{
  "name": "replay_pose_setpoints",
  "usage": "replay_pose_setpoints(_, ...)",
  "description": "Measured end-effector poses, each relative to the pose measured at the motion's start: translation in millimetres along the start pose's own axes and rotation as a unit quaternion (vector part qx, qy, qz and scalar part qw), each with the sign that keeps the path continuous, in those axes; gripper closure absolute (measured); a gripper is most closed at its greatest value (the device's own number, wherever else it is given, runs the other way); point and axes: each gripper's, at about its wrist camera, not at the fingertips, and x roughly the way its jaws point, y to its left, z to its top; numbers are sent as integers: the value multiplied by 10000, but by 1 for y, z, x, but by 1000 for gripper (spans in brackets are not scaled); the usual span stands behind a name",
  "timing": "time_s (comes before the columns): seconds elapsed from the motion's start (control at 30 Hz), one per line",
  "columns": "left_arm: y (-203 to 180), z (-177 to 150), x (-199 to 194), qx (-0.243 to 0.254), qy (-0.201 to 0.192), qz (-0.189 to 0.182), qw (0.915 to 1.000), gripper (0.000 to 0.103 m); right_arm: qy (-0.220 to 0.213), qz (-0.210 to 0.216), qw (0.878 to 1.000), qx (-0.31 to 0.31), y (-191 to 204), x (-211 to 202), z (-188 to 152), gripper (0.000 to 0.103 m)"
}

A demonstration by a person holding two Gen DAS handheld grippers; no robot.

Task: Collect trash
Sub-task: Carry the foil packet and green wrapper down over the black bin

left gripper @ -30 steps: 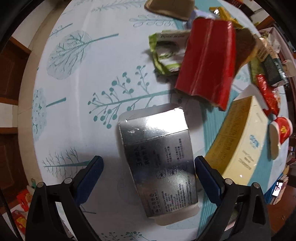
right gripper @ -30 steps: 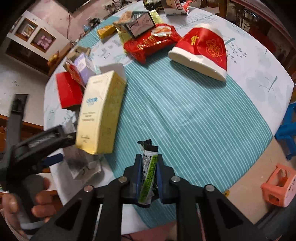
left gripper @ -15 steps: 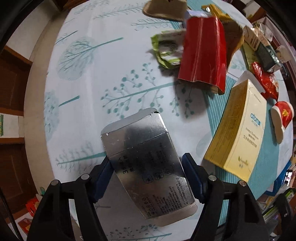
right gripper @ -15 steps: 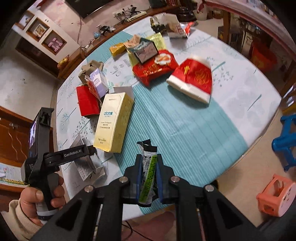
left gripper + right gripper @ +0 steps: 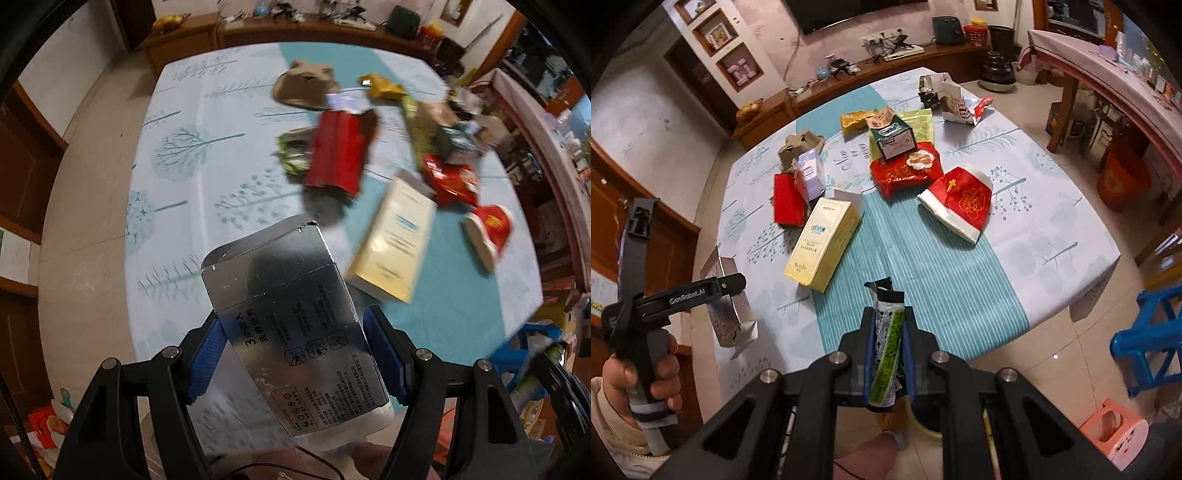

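My left gripper is shut on a flattened silver box with black print and holds it above the near edge of the table. The right wrist view shows this silver box from the side, hanging below the hand-held tool. My right gripper is shut on a green and black snack wrapper, which stands upright between the blue pads, above the table's front edge. More trash lies on the cloth: a yellow box, a red box, a red-and-white carton and a red packet.
Further wrappers and small cartons lie toward the table's far end. A blue stool and a pink stool stand on the floor at the right, with an orange bucket behind them. A wooden sideboard lines the back wall.
The left gripper closed on the silver box and lifted it off the cloth. Both grippers rose, so more of the table and room shows. The right gripper kept hold of its wrapper.
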Motion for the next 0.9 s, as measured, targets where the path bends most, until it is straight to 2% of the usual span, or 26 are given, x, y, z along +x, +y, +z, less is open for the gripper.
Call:
replay_pose_setpoints(0.1, -22, -23, -18, 29, -161, -9, 9999, 31, -58, 261, 9994, -224, -11, -8, -4, 91)
replay_pose_setpoints(0.2, -47, -52, -34, -159, -319, -17, 9994, 31, -92, 437, 9976, -530, -23, -17, -7, 91)
replay_pose_setpoints(0.33, -85, -98, -48, -441, -434, 10, 9981, 31, 101, 717, 9922, -1012, -51, -25, -23, 91)
replay_pose_setpoints(0.47, -119, -142, -44, -583, -358, 133, 9976, 31, 278, 919, 9865, -1330, -84, -25, -49, 91)
replay_pose_setpoints(0.7, -160, -197, -26, -372, 3, 446, 9983, 31, 827, 1117, 9855, -977, -137, 2, -93, 91)
replay_pose_setpoints(0.9, -179, -222, 19, -178, 353, 527, 9978, 31, 1165, 1143, 9844, -653, -165, 47, -136, 91)
